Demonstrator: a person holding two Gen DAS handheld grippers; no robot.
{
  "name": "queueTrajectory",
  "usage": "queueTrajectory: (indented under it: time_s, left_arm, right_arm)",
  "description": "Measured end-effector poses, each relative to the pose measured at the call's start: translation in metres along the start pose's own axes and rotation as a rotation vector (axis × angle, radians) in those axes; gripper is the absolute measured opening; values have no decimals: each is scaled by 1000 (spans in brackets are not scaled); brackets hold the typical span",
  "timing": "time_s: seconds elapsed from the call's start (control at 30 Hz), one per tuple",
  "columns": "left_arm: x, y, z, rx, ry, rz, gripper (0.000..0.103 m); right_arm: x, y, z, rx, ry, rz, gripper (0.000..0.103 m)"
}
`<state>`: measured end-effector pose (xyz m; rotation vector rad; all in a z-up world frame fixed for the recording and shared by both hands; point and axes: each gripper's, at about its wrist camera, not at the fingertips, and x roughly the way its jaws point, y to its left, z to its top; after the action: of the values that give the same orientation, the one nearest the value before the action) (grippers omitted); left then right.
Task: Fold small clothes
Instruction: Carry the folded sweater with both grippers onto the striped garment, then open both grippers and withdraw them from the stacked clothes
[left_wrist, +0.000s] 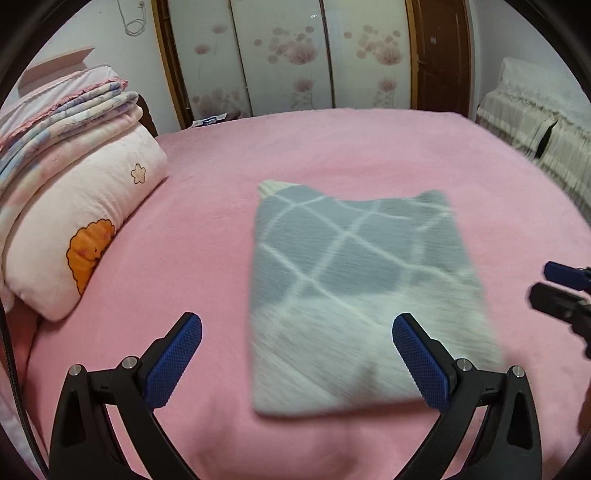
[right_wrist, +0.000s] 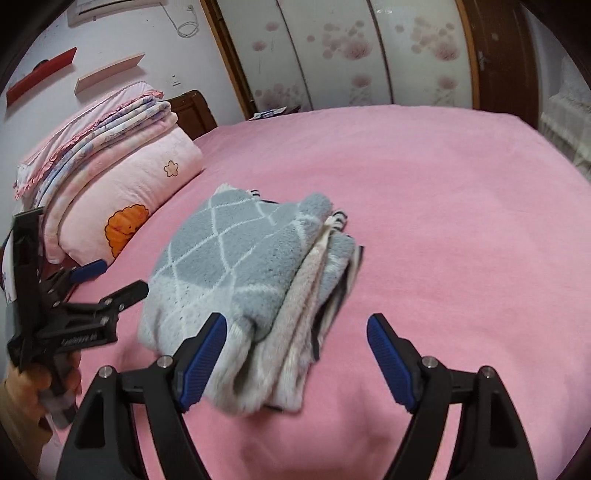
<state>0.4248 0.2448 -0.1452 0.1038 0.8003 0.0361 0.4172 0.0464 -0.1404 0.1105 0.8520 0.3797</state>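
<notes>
A grey fleece garment (left_wrist: 354, 288) with a white diamond pattern lies folded into a flat rectangle on the pink bed (left_wrist: 207, 229). In the right wrist view the garment (right_wrist: 240, 269) shows stacked layers along its right side. My left gripper (left_wrist: 297, 354) is open and empty, just in front of the garment's near edge. My right gripper (right_wrist: 295, 358) is open and empty, its left finger (right_wrist: 203, 358) beside the near edge. The right gripper shows at the right edge of the left wrist view (left_wrist: 561, 291), the left gripper at the left of the right wrist view (right_wrist: 110, 280).
A stack of folded pink quilts and a pillow (left_wrist: 74, 206) sits at the bed's left side. A wardrobe with flowered sliding doors (left_wrist: 295, 55) stands behind the bed. A covered piece of furniture (left_wrist: 535, 118) stands to the right.
</notes>
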Motion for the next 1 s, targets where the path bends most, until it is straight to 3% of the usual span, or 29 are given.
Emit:
queueTrajectory:
  time_s: [0.4, 0.83, 1.0]
  left_arm:
    - [-114, -72, -25, 1, -25, -94, 103]
    - [-220, -112, -54, -153, -81, -121, 103]
    - [-254, -140, -77, -169, -47, -148, 103]
  right_arm:
    - [-107, 8, -28, 4, -42, -84, 79]
    - [-226, -8, -70, 56, -119, -120, 79]
    - [-268, -22, -96, 79, -123, -156, 79]
